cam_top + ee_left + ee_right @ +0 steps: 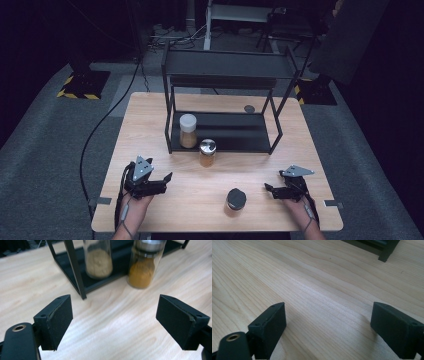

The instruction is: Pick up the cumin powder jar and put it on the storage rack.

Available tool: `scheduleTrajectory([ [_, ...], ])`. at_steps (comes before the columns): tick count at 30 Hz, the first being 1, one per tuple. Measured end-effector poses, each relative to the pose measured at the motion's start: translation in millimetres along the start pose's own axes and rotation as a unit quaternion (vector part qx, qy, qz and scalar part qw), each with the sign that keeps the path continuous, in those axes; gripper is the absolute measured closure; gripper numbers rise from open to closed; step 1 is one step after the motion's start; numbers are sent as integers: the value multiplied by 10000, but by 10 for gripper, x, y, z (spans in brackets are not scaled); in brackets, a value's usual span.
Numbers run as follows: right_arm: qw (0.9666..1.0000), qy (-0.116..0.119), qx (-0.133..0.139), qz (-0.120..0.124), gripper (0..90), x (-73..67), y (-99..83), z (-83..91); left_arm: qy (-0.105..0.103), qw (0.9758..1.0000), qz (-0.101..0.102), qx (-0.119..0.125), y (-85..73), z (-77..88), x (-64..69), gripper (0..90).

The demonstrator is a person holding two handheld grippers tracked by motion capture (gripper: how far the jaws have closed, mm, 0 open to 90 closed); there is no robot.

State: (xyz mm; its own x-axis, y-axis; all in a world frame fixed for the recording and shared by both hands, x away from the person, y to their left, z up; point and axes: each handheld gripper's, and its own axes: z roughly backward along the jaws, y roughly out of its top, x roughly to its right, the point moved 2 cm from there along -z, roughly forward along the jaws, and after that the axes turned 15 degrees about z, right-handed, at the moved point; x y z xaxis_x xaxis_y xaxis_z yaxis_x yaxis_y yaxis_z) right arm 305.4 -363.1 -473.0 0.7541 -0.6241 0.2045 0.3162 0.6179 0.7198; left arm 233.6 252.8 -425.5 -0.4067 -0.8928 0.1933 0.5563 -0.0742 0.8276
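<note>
- Left gripper [167,177]: jaws apart, empty, low over the near-left table [150,115], aimed at the silver-capped spice jar [207,152] standing just before the rack [225,75]. Best straddle the jar's glass body squarely before squeezing.
- White-lidded jar [188,131] sits on the rack's bottom shelf; avoid its post.
- Black-lidded jar [236,199] stands near centre.
- Right gripper [268,188]: jaws apart, empty, resting near-right.

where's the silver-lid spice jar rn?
High view: silver-lid spice jar stands on the table just in front of the black rack, right of the white-lid jar on its lower shelf.
</note>
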Motion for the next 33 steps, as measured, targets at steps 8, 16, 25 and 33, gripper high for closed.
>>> scheduleTrajectory([
  [8, 10000, 1, -1, 1, 130, 0, 0, 0, 21, 9996, -8, -289, -157, -63, -5, 139],
  [16, 10000, 8, 1, 6, 129, 1, 0, 0, 93, 9982, -31, -594, -226, -96, -22, 136],
  [25, 10000, 25, 5, 18, 128, 3, 0, 0, 184, 9950, -52, -979, -229, -188, -18, 111],
  [33, 10000, 43, 4, 32, 122, 5, 1, -1, 262, 9903, 1, -1362, -225, -293, -30, 60],
])
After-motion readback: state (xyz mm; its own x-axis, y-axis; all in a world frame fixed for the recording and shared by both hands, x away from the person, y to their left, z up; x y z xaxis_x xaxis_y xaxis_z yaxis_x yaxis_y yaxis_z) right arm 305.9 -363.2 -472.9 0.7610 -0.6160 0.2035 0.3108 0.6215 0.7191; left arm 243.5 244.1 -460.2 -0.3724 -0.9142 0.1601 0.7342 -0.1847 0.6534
